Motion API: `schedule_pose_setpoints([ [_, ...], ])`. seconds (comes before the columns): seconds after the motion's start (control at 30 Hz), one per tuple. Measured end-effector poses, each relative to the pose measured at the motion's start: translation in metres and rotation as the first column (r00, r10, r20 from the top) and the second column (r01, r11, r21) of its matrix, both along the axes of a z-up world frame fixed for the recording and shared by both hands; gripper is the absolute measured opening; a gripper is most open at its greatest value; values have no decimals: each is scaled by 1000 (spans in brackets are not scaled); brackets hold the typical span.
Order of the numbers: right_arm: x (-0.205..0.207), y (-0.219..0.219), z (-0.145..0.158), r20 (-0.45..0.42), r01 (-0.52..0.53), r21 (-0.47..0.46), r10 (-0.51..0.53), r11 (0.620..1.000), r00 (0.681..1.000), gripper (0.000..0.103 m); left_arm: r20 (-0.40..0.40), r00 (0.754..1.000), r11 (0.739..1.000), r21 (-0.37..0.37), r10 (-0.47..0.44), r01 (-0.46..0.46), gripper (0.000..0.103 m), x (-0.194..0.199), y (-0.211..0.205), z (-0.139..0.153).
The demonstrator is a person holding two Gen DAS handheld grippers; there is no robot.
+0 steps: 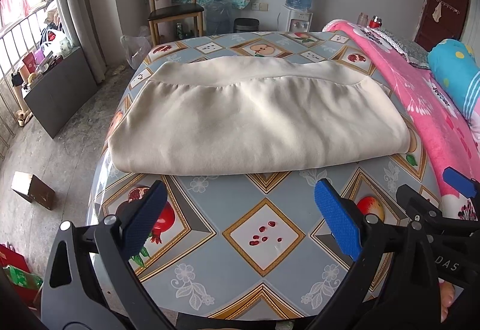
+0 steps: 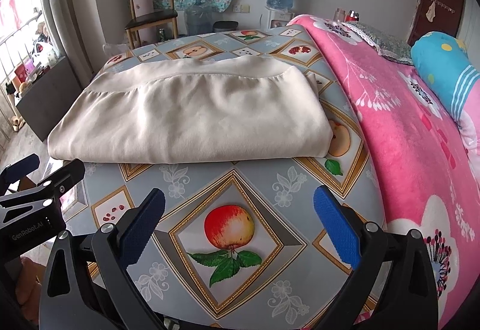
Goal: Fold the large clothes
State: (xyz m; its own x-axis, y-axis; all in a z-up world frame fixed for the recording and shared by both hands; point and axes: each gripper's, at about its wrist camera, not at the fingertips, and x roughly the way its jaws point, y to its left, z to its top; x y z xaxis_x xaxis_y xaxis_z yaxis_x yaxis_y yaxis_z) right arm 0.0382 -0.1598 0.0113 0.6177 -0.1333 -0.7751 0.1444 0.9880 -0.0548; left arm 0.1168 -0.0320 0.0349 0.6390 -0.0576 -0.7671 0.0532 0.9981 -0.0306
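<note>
Pink floral blanket (image 2: 405,132) covers the bed along the right side of both views, with a blue spotted pillow (image 2: 441,69) lying on it at the far end. Just beside the bed stands the table (image 2: 228,180), covered by a grey-blue cloth printed with fruit in gold-edged diamonds. On the far half of the table lies the cream garment (image 1: 255,120), folded into a broad rectangle with its banded hem turned away from the cameras and its near folded edge running straight across the table. It looks like a sweatshirt, though the sleeves are not visible.

Both tongs are held low over the near, bare part of the table, side by side and pointing toward the garment. The left tongs (image 1: 240,219) stand wide apart, with blue textured pads, and grip nothing; the garment's near edge is just ahead of the tips, apart from them. The right tongs (image 2: 240,222) are equally wide and empty, above a printed apple, also short of the garment. Each camera catches the neighbouring tool at its edge.
</note>
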Motion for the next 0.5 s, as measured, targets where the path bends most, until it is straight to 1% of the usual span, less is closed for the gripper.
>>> schedule_pose_setpoints([
  [0.5, 0, 1, 1, 2, -1, -4, 1, 1000, 1000, 97, 4, 1000, 1000, 0, 0, 0, 95, -2, -1, 2],
])
